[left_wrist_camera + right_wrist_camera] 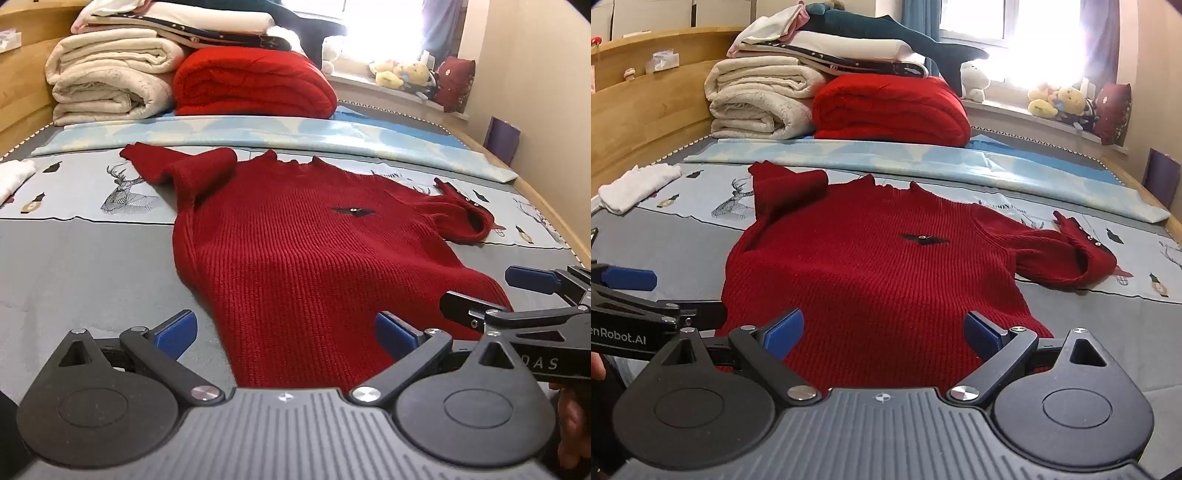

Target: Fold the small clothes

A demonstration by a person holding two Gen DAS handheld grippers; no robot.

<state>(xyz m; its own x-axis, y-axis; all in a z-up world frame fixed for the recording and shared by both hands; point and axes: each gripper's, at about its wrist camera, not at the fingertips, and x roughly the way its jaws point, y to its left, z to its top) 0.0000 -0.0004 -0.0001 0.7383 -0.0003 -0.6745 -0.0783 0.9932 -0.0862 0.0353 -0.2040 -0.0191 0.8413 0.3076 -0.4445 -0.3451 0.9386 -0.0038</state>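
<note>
A: How do the two tools sit?

B: Both tilt downward over the bed [74, 266], the left one more steeply. The left gripper [284, 334] has its blue pads spread wide with nothing pinched; the right gripper [884, 332] is likewise released, jaws apart and empty.

A: And the garment?

B: A red knit sweater [295, 251] lies flat on the grey part of the bedsheet, neck toward 12 o'clock, hem toward 6. In the left view the hem edge runs between the open pads, with the sweater's left side just past the pad at 9 o'clock. In the right view the hem fills the gap between the pads. Whether any pad touches the knit, I cannot tell.

A: The sleeves?

B: One sleeve is bunched at 11 o'clock near the collar, the other bends out at 3 o'clock with small buttons on the cuff.

A: What differs between the views?

B: The left view catches the right tool at 3 o'clock, over the sweater's right hem. The right view shows the left tool at 9 o'clock, plus more of a white cloth [635, 186] at 10 o'clock. Folded blankets [761, 99] and a red quilt [890, 110] are stacked at 12 o'clock in both.
</note>
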